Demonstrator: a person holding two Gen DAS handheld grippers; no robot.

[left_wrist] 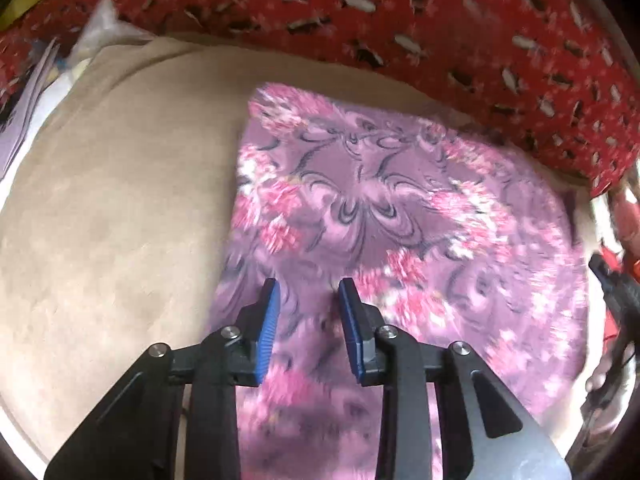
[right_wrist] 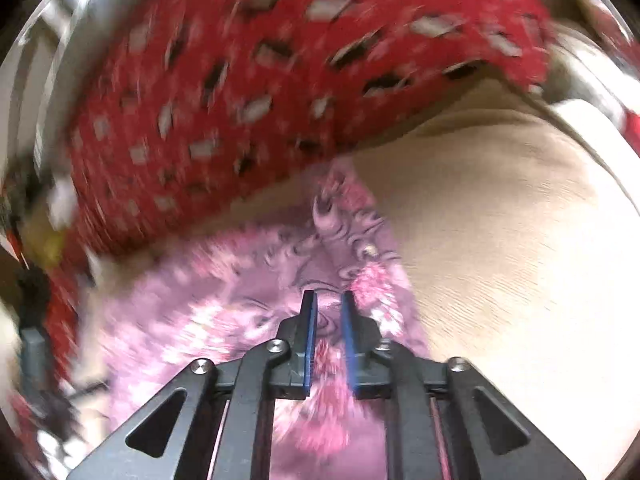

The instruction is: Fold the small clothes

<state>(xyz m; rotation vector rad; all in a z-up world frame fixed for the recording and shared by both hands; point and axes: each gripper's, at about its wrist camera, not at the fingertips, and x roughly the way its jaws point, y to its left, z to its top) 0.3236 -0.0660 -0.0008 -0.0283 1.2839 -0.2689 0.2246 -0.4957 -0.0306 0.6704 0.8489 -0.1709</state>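
A small pink and purple flowered cloth (left_wrist: 380,208) lies flat on a beige cushion (left_wrist: 120,200). My left gripper (left_wrist: 308,284) hovers over the cloth's near left part with its blue pads apart and nothing between them. In the right wrist view the same cloth (right_wrist: 224,304) lies below my right gripper (right_wrist: 328,296), whose blue pads stand a narrow gap apart over the cloth near its right edge, holding nothing. The right wrist view is blurred by motion. The other gripper's black body (left_wrist: 616,292) shows at the right edge of the left wrist view.
A red patterned fabric (left_wrist: 360,12) runs along the far side of the cushion and also fills the top of the right wrist view (right_wrist: 240,80). White papers or bags (left_wrist: 36,92) lie at the far left. Bare beige cushion (right_wrist: 520,240) lies right of the cloth.
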